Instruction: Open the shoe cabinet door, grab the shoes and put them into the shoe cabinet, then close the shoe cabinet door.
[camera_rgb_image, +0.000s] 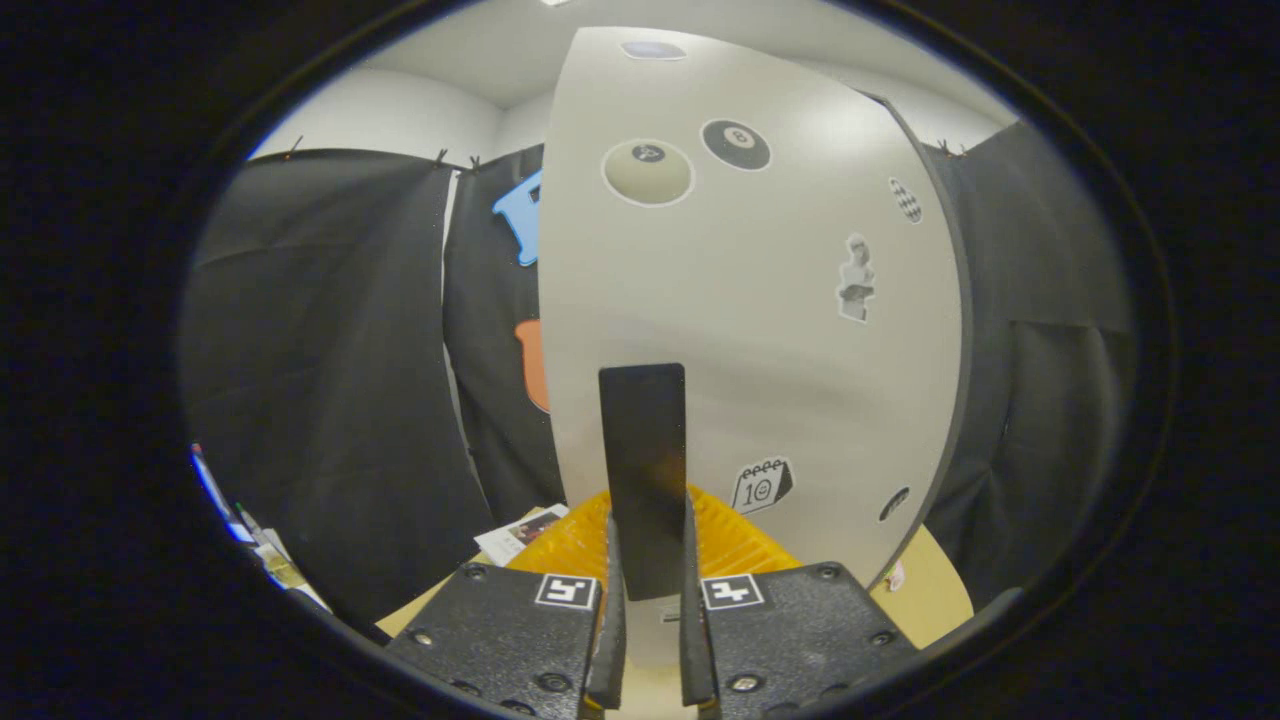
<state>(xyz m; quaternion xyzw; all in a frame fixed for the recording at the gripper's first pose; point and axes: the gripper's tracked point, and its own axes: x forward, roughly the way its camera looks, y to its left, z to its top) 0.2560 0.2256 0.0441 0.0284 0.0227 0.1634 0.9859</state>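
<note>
1. Cabinet door (760, 330), pale and dotted with stickers, stands upright just ahead of our fingers.
2. Our gripper (652, 620) is narrowed onto the door's dark flat handle (643, 470), both fingers pressing its sides.
3. An orange ribbed object (735, 545) lies near, right of the handle.

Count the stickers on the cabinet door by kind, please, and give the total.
On the cabinet door, with the gripper shut on its handle:
Ball stickers: 2
Calendar sticker: 1
Figure sticker: 1
Checkered sticker: 1
Small dark oval sticker: 1
Sticker at the top edge: 1
Total: 7
</note>
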